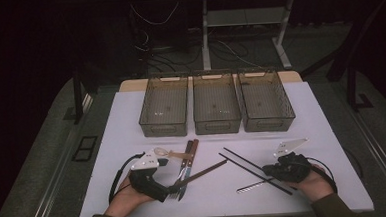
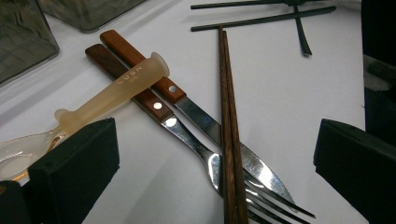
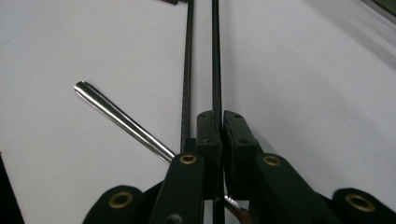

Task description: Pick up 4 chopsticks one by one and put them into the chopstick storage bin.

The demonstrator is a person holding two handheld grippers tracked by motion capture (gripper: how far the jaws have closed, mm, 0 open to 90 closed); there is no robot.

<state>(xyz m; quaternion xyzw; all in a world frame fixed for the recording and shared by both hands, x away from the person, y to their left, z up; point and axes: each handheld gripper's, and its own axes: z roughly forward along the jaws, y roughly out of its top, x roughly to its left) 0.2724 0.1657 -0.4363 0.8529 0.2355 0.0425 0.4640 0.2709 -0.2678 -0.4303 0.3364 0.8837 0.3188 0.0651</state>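
Note:
My left gripper (image 1: 171,188) (image 2: 217,140) stands open, low over the cutlery at the front left of the white table (image 1: 131,121). Between its pads lie a pair of brown chopsticks (image 2: 229,116) (image 1: 204,171), crossing a wooden-handled fork (image 2: 187,135) and knife (image 2: 205,123). A frosted plastic spoon (image 2: 116,88) (image 1: 162,152) rests across their handles. At the front right, my right gripper (image 1: 270,170) (image 3: 221,126) is shut on one black chopstick (image 3: 215,56). Its twin (image 3: 187,70) lies just left of the jaws. A shiny metal handle (image 3: 121,119) (image 1: 250,186) passes under them.
Three smoky see-through bins (image 1: 164,107) (image 1: 216,104) (image 1: 266,101) stand side by side at the table's back. The black chopsticks (image 1: 249,166) run diagonally toward the middle. The table's front edge is close below both hands.

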